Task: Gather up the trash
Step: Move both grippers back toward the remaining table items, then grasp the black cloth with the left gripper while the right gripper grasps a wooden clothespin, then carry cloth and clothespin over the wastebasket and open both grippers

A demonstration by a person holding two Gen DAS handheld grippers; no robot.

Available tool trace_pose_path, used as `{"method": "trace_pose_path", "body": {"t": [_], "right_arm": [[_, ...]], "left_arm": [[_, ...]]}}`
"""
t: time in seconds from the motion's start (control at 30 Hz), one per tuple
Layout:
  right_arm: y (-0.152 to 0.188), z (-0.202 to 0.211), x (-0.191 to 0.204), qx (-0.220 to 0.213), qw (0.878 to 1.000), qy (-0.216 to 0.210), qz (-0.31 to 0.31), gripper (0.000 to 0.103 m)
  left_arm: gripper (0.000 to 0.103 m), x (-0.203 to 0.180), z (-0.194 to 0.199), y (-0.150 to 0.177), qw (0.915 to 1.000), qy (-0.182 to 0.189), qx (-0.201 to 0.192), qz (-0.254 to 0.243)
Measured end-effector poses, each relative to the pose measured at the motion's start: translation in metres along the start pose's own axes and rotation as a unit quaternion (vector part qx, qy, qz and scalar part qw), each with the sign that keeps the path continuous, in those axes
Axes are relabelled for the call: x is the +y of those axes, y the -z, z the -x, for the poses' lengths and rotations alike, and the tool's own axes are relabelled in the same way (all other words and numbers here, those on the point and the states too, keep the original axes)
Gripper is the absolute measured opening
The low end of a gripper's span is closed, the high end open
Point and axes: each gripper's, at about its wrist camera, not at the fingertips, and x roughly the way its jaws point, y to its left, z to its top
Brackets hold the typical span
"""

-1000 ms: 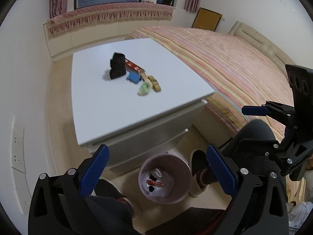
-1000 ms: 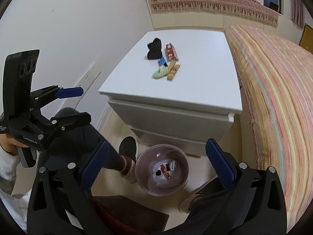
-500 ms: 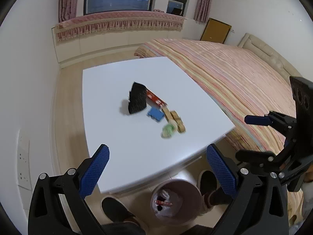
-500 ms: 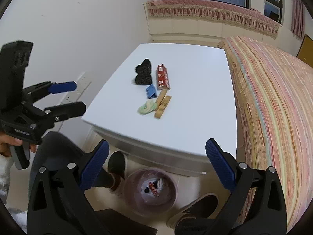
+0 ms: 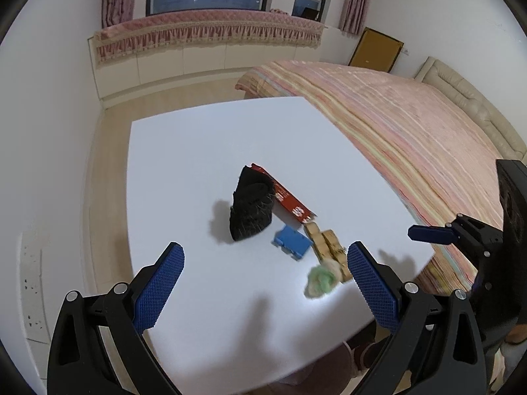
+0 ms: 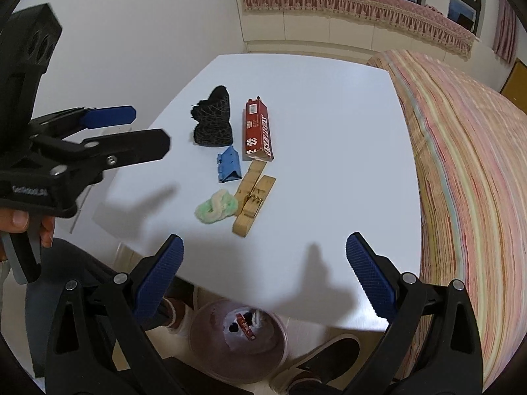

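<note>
Left wrist view now looks down on the white desk (image 5: 204, 151) from close above, where a second ago it hung lower, facing the drawers and the bin. Both tools have risen and come forward over the desktop. The left tool (image 5: 265, 260) is spread wide and holds nothing; the right tool (image 6: 263, 256) is likewise wide open and empty. The trash lies in a tight cluster mid-desk: a black wad (image 6: 213, 121), a red carton (image 6: 258, 130), a blue clip (image 6: 229, 164), wooden clothespins (image 6: 253, 194) and a green scrap (image 6: 215, 205). The pink bin (image 6: 238, 339) stands on the floor below the near desk edge, some trash already inside. Judging by this, a fresh pick is starting, with the green scrap nearest.
</note>
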Motion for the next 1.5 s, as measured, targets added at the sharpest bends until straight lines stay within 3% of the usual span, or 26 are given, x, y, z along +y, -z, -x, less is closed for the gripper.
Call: {"method": "trace_pose_path", "body": {"t": [0.5, 0.63, 0.77, 1.0, 1.27, 1.5], "right_arm": [[-0.004, -0.030, -0.006, 0.007, 0.999, 0.022, 0.025, 0.097], [-0.005, -0.035, -0.007, 0.011, 0.999, 0.026, 0.028, 0.082], [-0.010, -0.037, -0.009, 0.007, 0.999, 0.027, 0.029, 0.076], [-0.018, -0.039, -0.011, 0.003, 0.999, 0.022, 0.037, 0.048], [-0.023, -0.039, -0.011, 0.009, 0.999, 0.011, 0.048, 0.013], [-0.021, -0.034, -0.011, 0.009, 0.999, -0.007, 0.041, 0.013]], "left_arm": [[0.095, 0.011, -0.043, -0.011, 1.0000, -0.007, 0.004, 0.004], [0.082, 0.012, -0.046, -0.011, 1.0000, -0.006, 0.006, 0.004], [0.070, 0.014, -0.047, -0.013, 1.0000, -0.004, 0.006, 0.004], [0.038, 0.010, -0.051, -0.018, 0.9999, 0.001, 0.010, -0.009], [0.032, 0.012, -0.048, -0.018, 0.9999, 0.000, 0.013, -0.011], [0.031, 0.012, -0.040, -0.014, 0.9998, 0.004, 0.018, -0.007]]}}
